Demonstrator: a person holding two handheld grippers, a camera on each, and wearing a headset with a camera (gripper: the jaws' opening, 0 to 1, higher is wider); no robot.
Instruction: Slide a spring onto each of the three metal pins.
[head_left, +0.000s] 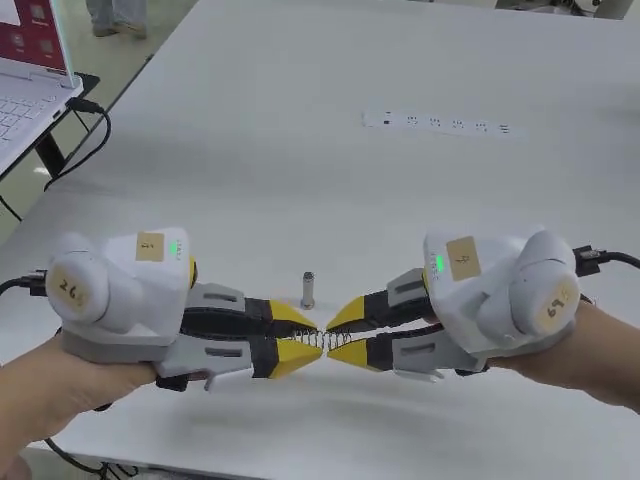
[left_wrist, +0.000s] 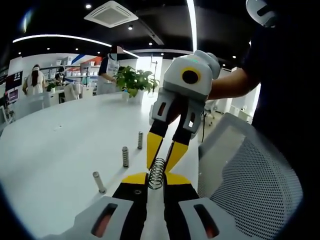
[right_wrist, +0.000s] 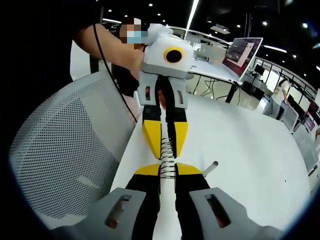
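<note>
The spring (head_left: 322, 341) lies between the left gripper (head_left: 315, 339) at 9 o'clock and the right gripper (head_left: 330, 338) at 3 o'clock. 1 pin (head_left: 308, 289) stands behind at 12 o'clock (the power strip (head_left: 440, 124) lies far beyond).

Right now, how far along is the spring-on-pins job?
Done: the far metal pin and middle metal pin appear already spring-wrapped. In hand: left gripper and right gripper both pinch a small coiled wire spring. Left: the near bare smooth metal pin.
</note>
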